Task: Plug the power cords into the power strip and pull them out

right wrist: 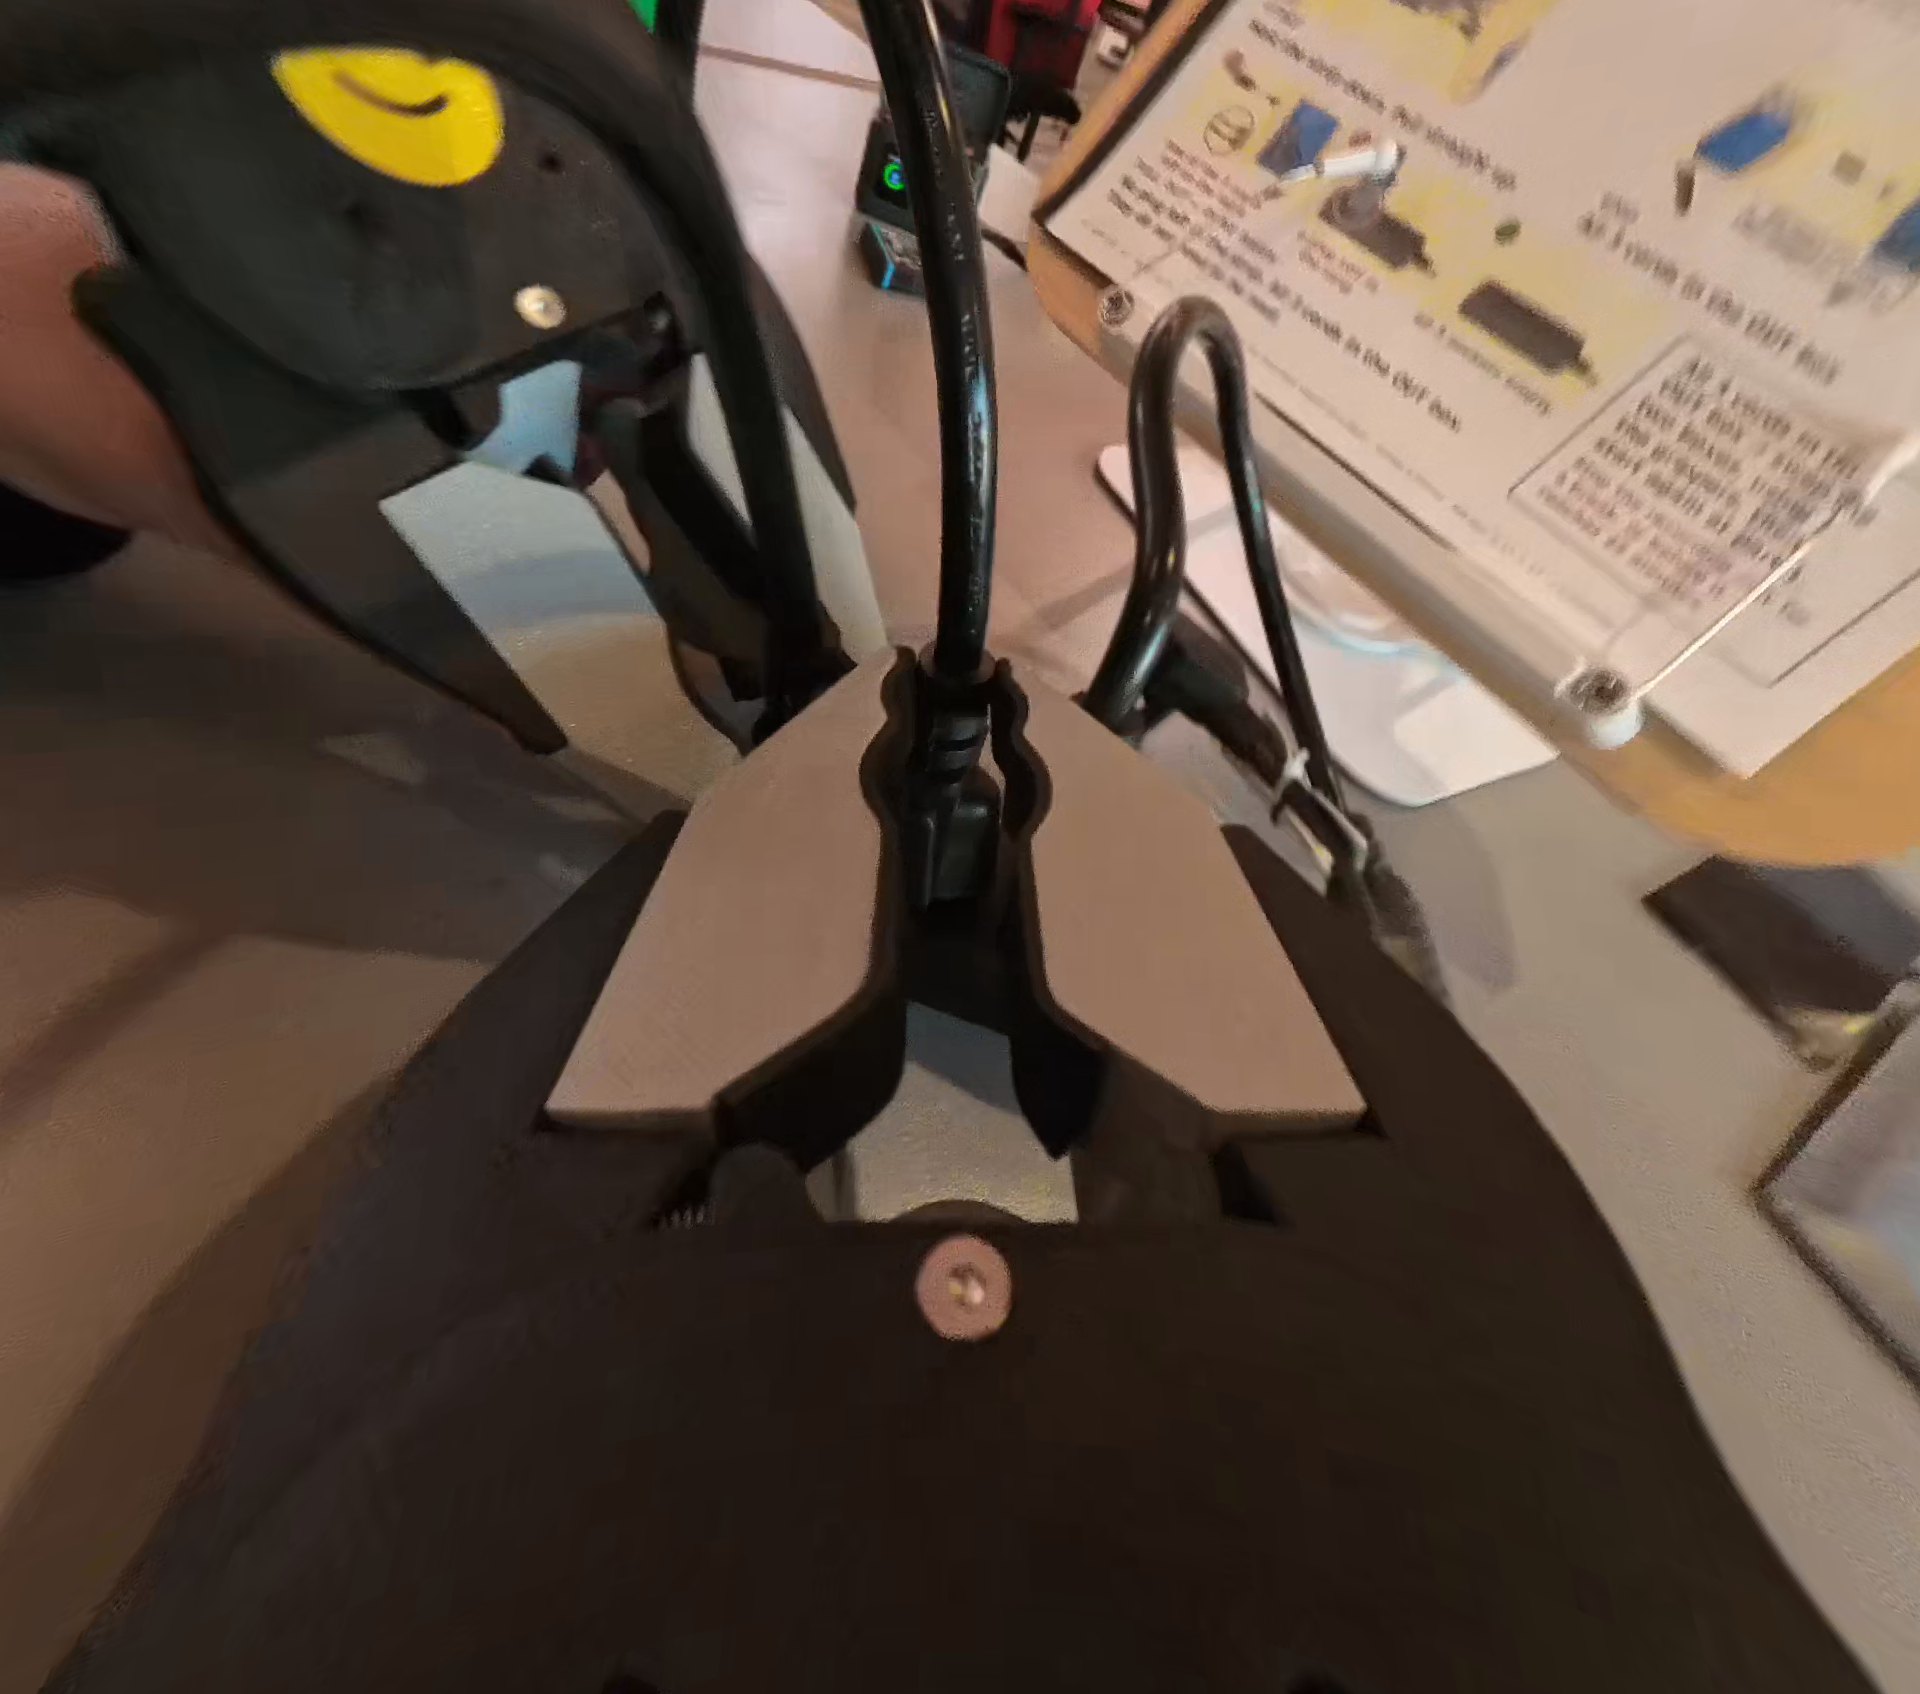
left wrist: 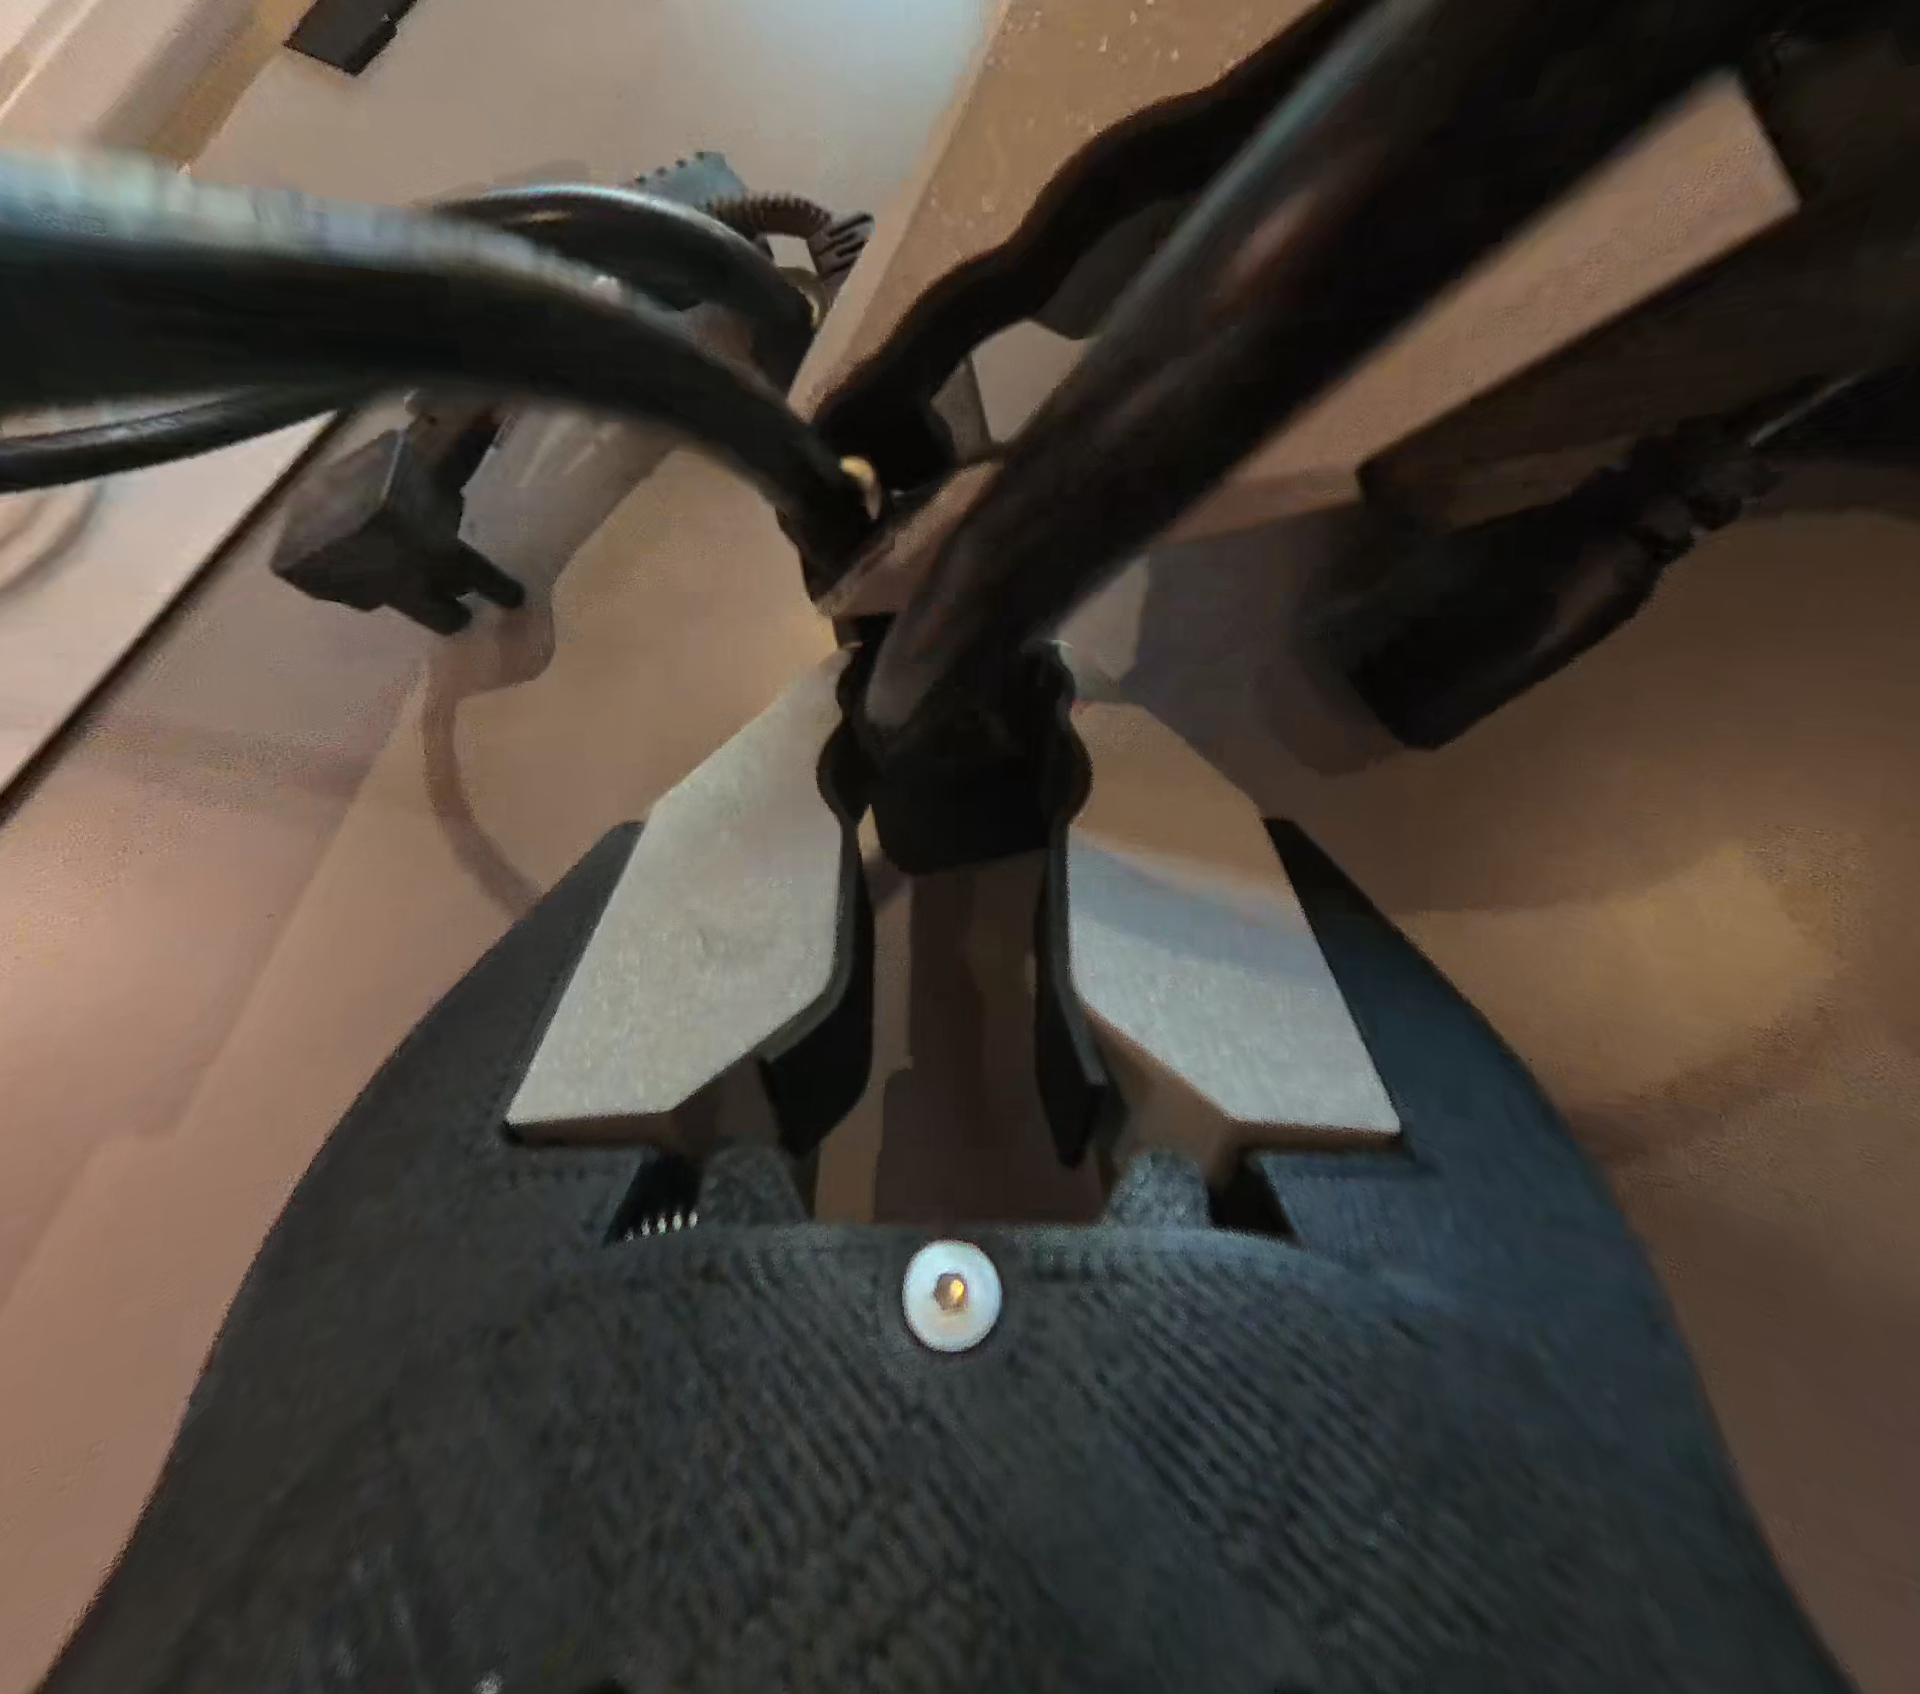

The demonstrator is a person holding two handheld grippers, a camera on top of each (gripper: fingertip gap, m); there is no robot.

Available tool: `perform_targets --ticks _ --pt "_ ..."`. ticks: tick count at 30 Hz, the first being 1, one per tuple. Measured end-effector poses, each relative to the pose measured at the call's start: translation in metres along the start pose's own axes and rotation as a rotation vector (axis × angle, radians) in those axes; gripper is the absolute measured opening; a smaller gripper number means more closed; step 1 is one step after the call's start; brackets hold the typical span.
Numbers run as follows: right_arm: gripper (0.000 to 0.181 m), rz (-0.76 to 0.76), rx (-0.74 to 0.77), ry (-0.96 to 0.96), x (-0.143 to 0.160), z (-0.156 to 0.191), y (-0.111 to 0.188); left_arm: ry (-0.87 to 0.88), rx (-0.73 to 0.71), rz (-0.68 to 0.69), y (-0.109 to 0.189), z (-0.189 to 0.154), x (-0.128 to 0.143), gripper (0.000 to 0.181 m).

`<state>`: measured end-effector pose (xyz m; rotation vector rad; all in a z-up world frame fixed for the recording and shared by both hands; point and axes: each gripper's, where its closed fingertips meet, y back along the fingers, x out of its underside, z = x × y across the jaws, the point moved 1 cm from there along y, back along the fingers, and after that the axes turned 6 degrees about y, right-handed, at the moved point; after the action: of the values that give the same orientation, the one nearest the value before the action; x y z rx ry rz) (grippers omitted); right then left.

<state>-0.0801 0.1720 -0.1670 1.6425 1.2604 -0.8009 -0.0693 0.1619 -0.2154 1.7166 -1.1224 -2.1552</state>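
Power cord [right wrist: 961, 397] | plug end clamped in right claw [right wrist: 951, 709], frame centre | left claw [left wrist: 951, 699] clamped on second black cord [left wrist: 1195, 356] | tabletop [right wrist: 260, 813] below

Left tool [left wrist: 951, 709] grips a black power cord [left wrist: 1195, 314].

- Two grippers: the left gripper [left wrist: 951, 740] and the right gripper [right wrist: 951, 771], each closed on one black plug.
- Two held plugs: one [left wrist: 951, 797], another [right wrist: 948, 823].
- One loose plug [left wrist: 390, 522] on the table.
- One further cord loop [right wrist: 1195, 439] beside the right gripper.
- One printed sheet [right wrist: 1538, 210].
- One small device [right wrist: 888, 200] with a lit screen.
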Motion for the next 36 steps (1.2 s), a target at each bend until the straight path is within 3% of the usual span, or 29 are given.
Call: perform_targets --ticks 4,9,14,17,21,25,32,36 --pt "0.011 -0.03 -0.082 -0.208 0.006 -0.008 -0.001 0.056 0.034 -0.01 0.005 0.006 0.003 0.028" --pt "0.011 0.003 -0.03 -0.016 0.002 0.004 -0.004 0.048 0.037 0.004 0.003 0.002 0.006 0.025" --pt "0.011 0.013 -0.051 -0.12 0.007 -0.002 -0.004 0.044 0.027 0.02 0.005 0.007 0.008 0.025" --pt "0.011 -0.004 -0.093 -0.088 0.005 0.006 -0.003 0.063 0.058 0.025 0.005 0.001 0.012 0.025" --pt "0.01 0.023 -0.038 0.024 0.003 0.008 -0.003 0.055 0.039 0.038 0.005 0.001 0.01 0.025" --pt "0.011 0.032 -0.048 -0.029 0.007 0.003 -0.004 0.065 0.054 0.043 0.005 0.004 0.011 0.025" --pt "0.01 0.023 -0.036 0.044 0.003 0.009 -0.003 0.056 0.038 0.033 0.005 0.0 0.01 0.025" --pt "0.011 0.027 -0.046 -0.076 0.008 -0.001 -0.004 0.054 0.033 0.032 0.004 0.004 0.009 0.025"
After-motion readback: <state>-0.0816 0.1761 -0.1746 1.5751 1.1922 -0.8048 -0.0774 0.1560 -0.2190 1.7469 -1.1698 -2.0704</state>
